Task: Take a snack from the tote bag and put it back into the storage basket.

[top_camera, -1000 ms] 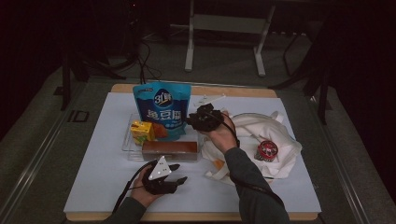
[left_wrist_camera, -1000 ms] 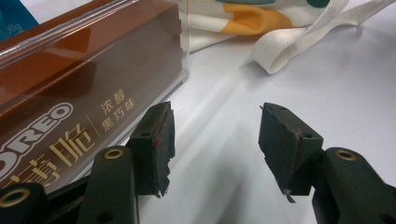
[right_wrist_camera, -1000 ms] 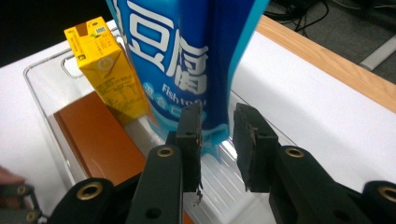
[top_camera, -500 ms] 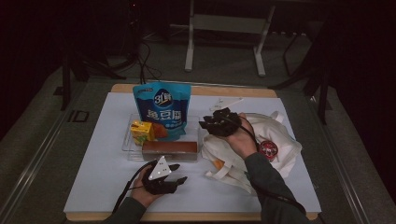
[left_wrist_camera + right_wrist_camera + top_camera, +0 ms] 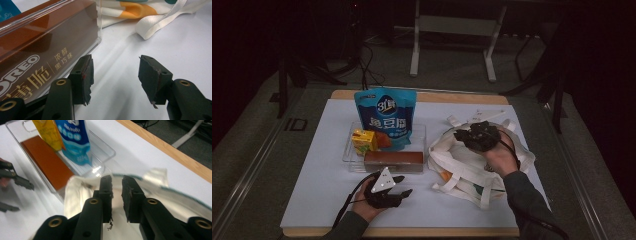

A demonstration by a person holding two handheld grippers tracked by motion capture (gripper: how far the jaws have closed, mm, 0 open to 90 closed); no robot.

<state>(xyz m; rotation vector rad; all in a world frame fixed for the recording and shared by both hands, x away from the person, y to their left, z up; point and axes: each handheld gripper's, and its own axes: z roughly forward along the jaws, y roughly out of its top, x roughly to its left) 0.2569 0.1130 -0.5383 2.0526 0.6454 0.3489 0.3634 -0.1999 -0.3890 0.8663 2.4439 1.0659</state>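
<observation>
Three goods in the clear tray: a blue pouch, a yellow carton and a brown biscuit box; none is out yet.
High view, tote bag: lies crumpled on the table just right of the tray, mouth towards the tray.
High view, right gripper: over the bag's rim, on the tray's right side.
High view, left gripper: on the near side of the tray, just short of the box.
Left gripper view, jaws: wide apart with nothing between them; the box sits beside the left-hand jaw behind the tray's wall, a detail too small from above.
Right gripper view, jaws: they have just been closing and stand almost together, with the bag's teal-edged rim at their tips, apparently pinched and lifted. From above the hand hides this.
Progress: early, I judge. The bag is being opened; packing has not begun.
Left to do: hold the mouth open, then move all three goods from the tray into the bag.
</observation>
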